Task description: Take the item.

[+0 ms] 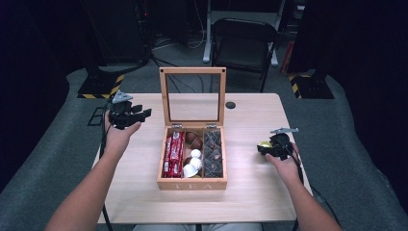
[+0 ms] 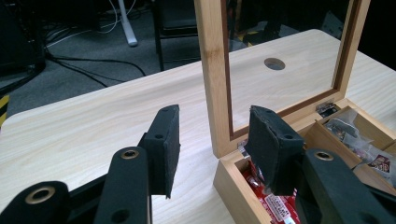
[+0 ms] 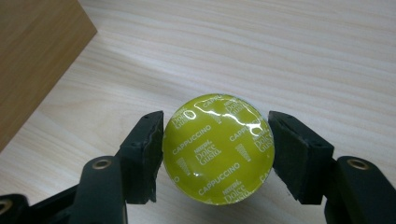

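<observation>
A yellow-green Cappuccino coffee capsule (image 3: 217, 140) sits between the pads of my right gripper (image 3: 217, 148), which is shut on it just over the table top. In the high view that capsule (image 1: 264, 144) and right gripper (image 1: 263, 148) are to the right of the wooden tea box (image 1: 192, 184). The box's glass lid (image 1: 193, 70) stands upright. Inside lie red packets (image 1: 174, 154), white and brown capsules (image 1: 194, 161) and dark packets (image 1: 213, 153). My left gripper (image 1: 141, 111) hovers left of the box, open with nothing between its fingers (image 2: 163, 144).
The light wooden table (image 1: 250, 192) has a round cable hole (image 1: 230, 105) behind the box. A black folding chair (image 1: 245, 38) stands beyond the far edge. Grey floor and cables surround the table.
</observation>
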